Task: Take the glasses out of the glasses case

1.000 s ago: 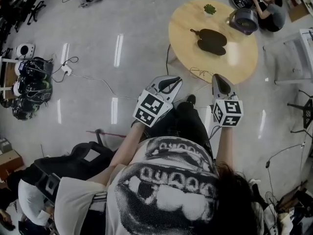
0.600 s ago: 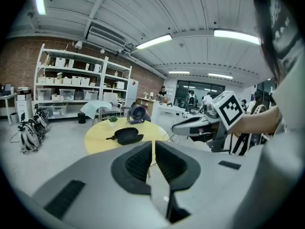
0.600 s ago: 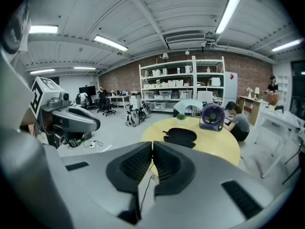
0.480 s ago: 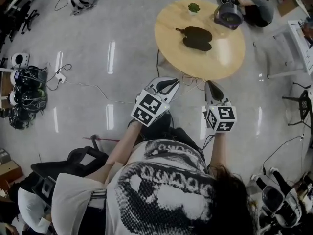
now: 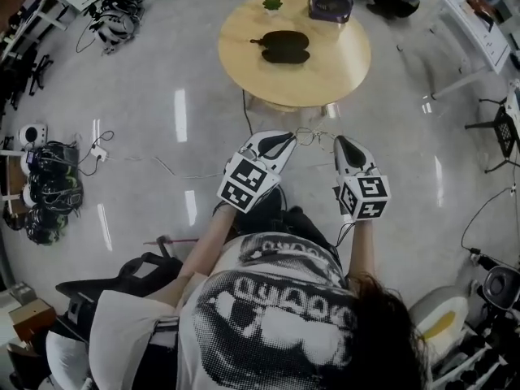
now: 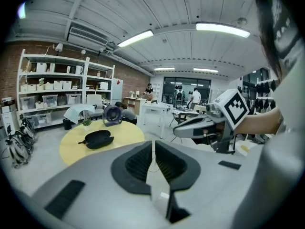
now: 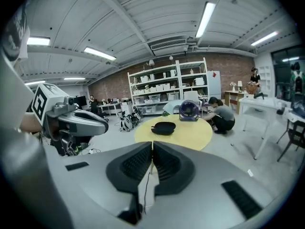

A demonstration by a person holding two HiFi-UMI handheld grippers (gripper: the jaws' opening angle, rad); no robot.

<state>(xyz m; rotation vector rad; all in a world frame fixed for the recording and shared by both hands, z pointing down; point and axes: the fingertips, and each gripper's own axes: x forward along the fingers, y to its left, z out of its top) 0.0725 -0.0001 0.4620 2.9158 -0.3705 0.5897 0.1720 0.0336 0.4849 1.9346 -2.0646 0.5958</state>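
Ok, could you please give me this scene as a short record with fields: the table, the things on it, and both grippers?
table: round, yellow, ahead of the grippers, apart from both
on table: black case, small plant, purple fan at the far edge
case: open or closed cannot be told; no glasses seen
left gripper: shut, empty, above the floor
right gripper: shut, empty, above the floor
beside table: crouching person
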